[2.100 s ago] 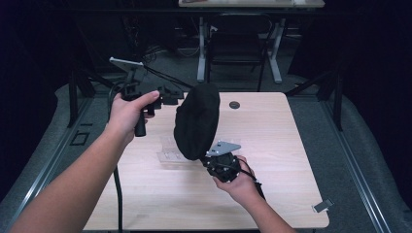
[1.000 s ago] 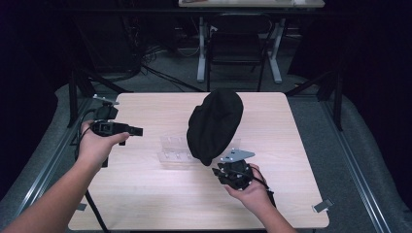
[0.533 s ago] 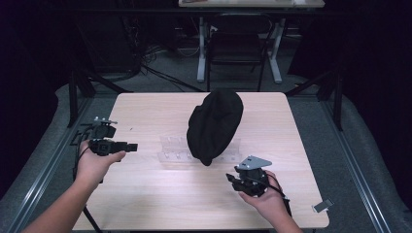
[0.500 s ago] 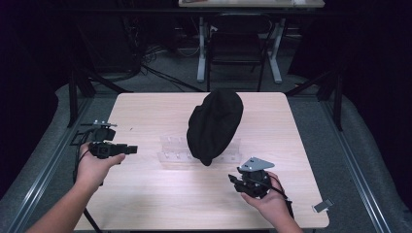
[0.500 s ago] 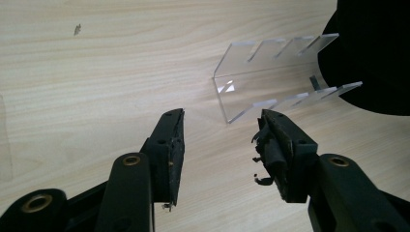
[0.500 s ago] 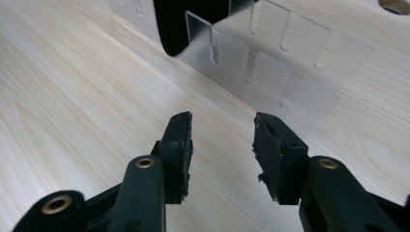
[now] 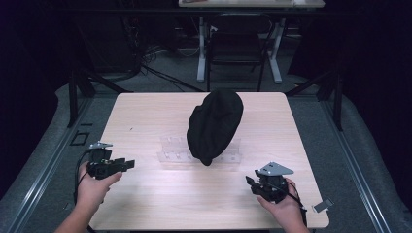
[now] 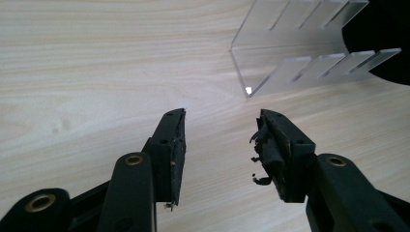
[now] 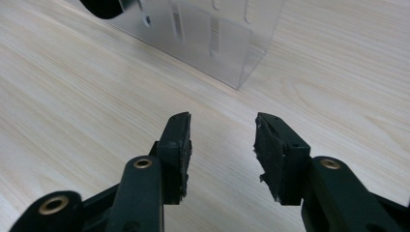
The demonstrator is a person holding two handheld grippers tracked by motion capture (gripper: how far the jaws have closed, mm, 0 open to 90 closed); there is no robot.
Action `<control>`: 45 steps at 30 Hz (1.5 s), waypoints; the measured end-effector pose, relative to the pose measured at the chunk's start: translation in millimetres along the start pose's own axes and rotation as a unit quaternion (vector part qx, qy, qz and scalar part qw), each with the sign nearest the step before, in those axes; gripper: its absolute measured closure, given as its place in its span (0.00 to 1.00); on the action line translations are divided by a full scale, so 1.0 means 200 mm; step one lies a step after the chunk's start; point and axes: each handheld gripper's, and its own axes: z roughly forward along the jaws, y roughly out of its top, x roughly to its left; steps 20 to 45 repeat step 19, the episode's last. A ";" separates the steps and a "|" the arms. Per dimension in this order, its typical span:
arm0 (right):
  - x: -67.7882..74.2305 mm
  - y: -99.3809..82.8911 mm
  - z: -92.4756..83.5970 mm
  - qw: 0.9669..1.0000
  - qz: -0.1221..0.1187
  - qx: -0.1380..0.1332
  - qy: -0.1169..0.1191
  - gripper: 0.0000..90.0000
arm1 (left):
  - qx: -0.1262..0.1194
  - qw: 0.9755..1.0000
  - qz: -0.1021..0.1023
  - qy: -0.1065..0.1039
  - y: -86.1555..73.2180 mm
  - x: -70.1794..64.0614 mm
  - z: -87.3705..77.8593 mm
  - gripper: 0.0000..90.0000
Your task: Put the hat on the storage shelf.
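A black cap (image 7: 215, 124) rests on a clear acrylic rack (image 7: 171, 149) in the middle of the wooden table (image 7: 160, 109). My left gripper (image 7: 127, 164) is held low near the table's front left, open, with nothing between its jaws. The left gripper view (image 8: 220, 140) looks along the wood at the rack's end (image 8: 270, 72) and a dark edge of the cap (image 8: 382, 43). My right gripper (image 7: 249, 183) sits near the front right, open and empty. In the right gripper view (image 9: 221, 135) the rack (image 9: 212, 38) stands a little beyond the jaws.
A small grey tag (image 7: 322, 206) lies at the table's front right corner. Behind the table stand a chair (image 7: 235, 43) and desk legs (image 7: 200, 53) on a dark floor. Metal rails (image 7: 39, 174) run along both sides of the table.
Both hands have drawn back from the cap toward the table's front edge. The left gripper came down from the far left. The cap stays on the rack.
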 end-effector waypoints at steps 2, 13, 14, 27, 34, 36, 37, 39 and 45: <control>-0.02 -0.02 -0.01 1.000 0.005 -0.002 -0.004 0.64 | -0.013 1.000 -0.006 -0.006 -0.04 0.01 0.01 0.55; -0.14 -0.10 0.00 0.999 0.043 -0.012 -0.015 0.55 | -0.033 0.997 -0.005 0.064 -0.24 0.05 0.07 0.41; -0.14 -0.10 0.00 0.999 0.043 -0.012 -0.015 0.55 | -0.034 0.997 -0.001 0.067 -0.24 0.05 0.07 0.41; -0.16 -0.11 0.01 0.998 0.048 -0.008 -0.035 0.44 | -0.045 0.998 0.005 0.052 -0.27 0.05 0.07 0.34; -0.16 -0.11 0.01 0.998 0.048 -0.008 -0.035 0.44 | -0.045 0.998 0.005 0.052 -0.27 0.05 0.07 0.34; -0.16 -0.11 0.01 0.998 0.048 -0.008 -0.035 0.44 | -0.045 0.998 0.005 0.052 -0.27 0.05 0.07 0.34; -0.16 -0.11 0.01 0.998 0.048 -0.008 -0.035 0.44 | -0.045 0.998 0.005 0.052 -0.27 0.05 0.07 0.34; -0.16 -0.11 0.01 0.998 0.048 -0.008 -0.035 0.44 | -0.045 0.998 0.005 0.052 -0.27 0.05 0.07 0.34; -0.16 -0.11 0.01 0.998 0.048 -0.008 -0.035 0.44 | -0.045 0.998 0.005 0.052 -0.27 0.05 0.07 0.34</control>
